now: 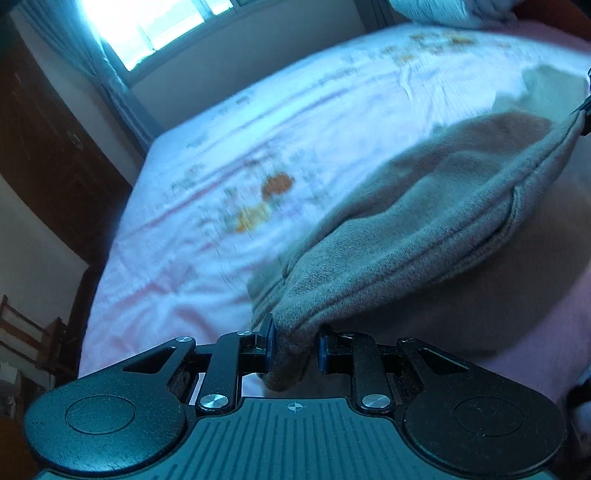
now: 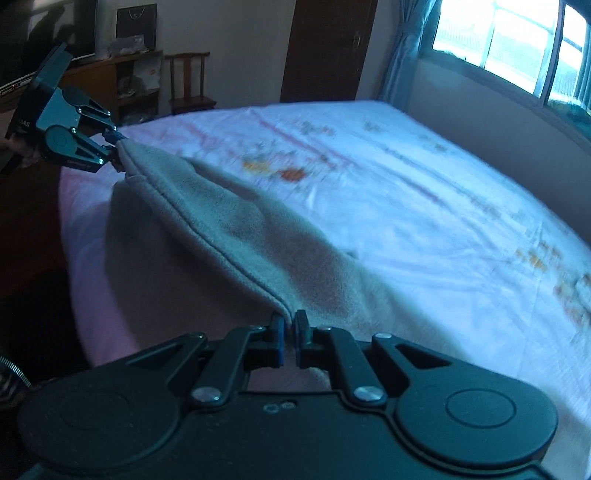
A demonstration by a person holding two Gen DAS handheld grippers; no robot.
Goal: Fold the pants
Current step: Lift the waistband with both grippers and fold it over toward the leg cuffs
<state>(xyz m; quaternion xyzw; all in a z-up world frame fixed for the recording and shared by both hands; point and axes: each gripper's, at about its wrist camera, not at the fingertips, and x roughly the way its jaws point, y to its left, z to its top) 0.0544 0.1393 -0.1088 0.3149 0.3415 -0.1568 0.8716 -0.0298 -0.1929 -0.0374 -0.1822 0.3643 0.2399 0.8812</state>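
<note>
Grey fleece pants [image 1: 424, 206] hang stretched in the air between my two grippers, above a bed. My left gripper [image 1: 295, 343] is shut on one bunched corner of the pants. It also shows in the right wrist view [image 2: 116, 151] at the far left, pinching the pants' edge. My right gripper [image 2: 290, 332] is shut on the other corner of the pants [image 2: 236, 221]. In the left wrist view only its tip [image 1: 585, 107] shows at the right edge. The cloth's lower part drapes down toward the bed and casts a shadow.
The bed [image 2: 406, 192] has a white and pink sheet with orange prints. A window [image 2: 509, 44] and blue curtain [image 2: 402, 48] are beyond it. A dark door [image 2: 325, 48], wooden chair [image 2: 188, 81] and shelf [image 2: 122, 81] stand at the far wall. A pillow [image 1: 443, 11] lies at the bed's head.
</note>
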